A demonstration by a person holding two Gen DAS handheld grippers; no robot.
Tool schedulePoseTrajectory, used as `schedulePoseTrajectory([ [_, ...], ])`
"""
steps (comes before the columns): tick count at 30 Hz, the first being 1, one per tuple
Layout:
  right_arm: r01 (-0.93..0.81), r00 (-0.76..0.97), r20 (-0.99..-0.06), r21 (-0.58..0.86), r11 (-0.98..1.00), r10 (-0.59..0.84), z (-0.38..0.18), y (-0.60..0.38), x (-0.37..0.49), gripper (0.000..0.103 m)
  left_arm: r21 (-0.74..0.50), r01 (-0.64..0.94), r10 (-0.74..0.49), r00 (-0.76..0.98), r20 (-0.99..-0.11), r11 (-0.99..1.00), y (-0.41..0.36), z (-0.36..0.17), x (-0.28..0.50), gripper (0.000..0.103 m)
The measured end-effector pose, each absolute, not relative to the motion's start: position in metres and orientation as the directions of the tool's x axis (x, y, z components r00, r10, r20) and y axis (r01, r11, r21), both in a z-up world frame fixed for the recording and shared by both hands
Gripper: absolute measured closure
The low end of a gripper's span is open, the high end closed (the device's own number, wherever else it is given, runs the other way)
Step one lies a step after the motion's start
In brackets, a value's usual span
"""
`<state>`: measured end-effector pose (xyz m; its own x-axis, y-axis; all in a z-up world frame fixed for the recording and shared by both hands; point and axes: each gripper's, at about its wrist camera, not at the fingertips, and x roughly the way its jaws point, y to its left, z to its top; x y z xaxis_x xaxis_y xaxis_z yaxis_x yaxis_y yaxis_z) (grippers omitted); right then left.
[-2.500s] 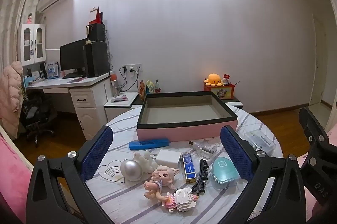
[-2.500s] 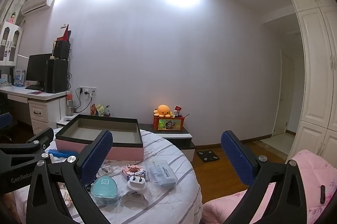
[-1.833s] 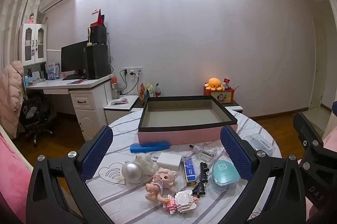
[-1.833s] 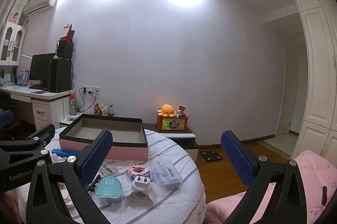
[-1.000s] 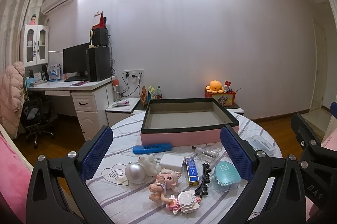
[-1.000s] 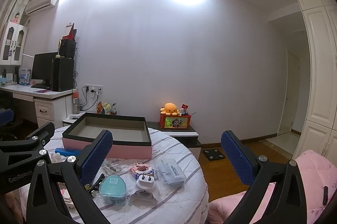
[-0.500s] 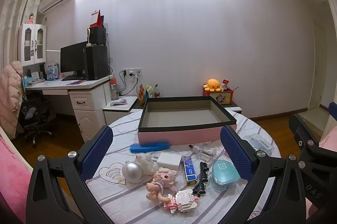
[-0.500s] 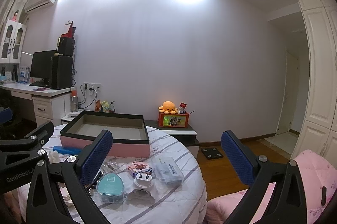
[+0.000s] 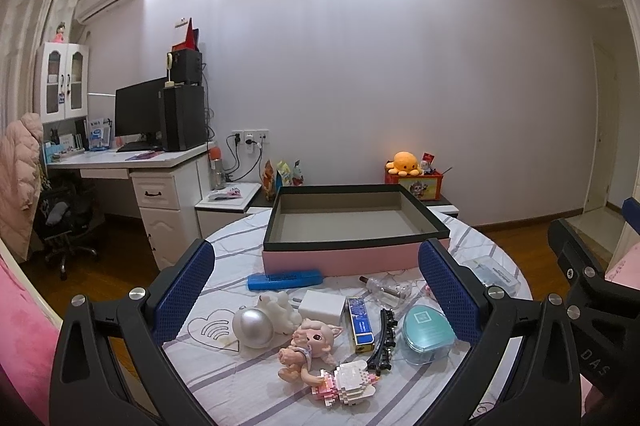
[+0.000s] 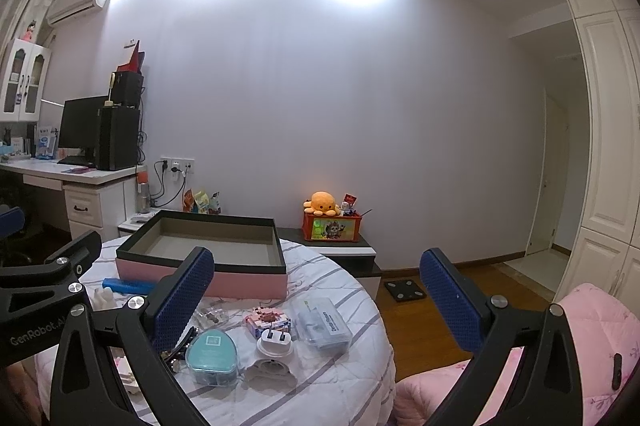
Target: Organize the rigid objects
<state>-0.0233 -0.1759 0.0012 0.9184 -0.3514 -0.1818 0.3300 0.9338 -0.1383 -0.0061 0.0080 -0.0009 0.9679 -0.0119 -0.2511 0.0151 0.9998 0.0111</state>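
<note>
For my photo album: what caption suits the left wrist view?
Open left gripper above a round table strewn with toys, facing an empty pink box.

My left tool (image 9: 316,296) hangs spread wide above the near edge of the round counter (image 9: 248,390) with its striped white cloth, gripping nothing. At the far edge sits the empty pink box with a black rim (image 9: 354,240). Just before it lies a flat blue case (image 9: 285,278). Nearer me cluster a silver ball (image 9: 253,326), a white charger block (image 9: 322,305), a pink figurine (image 9: 310,344) and a teal rounded case (image 9: 427,332).
</note>
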Motion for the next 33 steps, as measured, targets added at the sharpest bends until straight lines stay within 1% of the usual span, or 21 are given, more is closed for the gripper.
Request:
schedulePoseTrajectory([
  [29, 0.322, 0.918, -0.205, -0.119, 0.939, -0.341, 0.0035, -0.1759, -0.0243, 0.0, 0.017, 0.014, -0.009, 0.968, -0.25, 1.0, 0.007, -0.002, -0.0104, 0.0],
  [33, 0.319, 0.917, -0.212, -0.12, 0.94, -0.338, 0.0024, -0.1758, -0.0234, 0.0, 0.02, 0.009, -0.004, 0.965, -0.261, 1.0, 0.0068, -0.0037, -0.0083, 0.0],
])
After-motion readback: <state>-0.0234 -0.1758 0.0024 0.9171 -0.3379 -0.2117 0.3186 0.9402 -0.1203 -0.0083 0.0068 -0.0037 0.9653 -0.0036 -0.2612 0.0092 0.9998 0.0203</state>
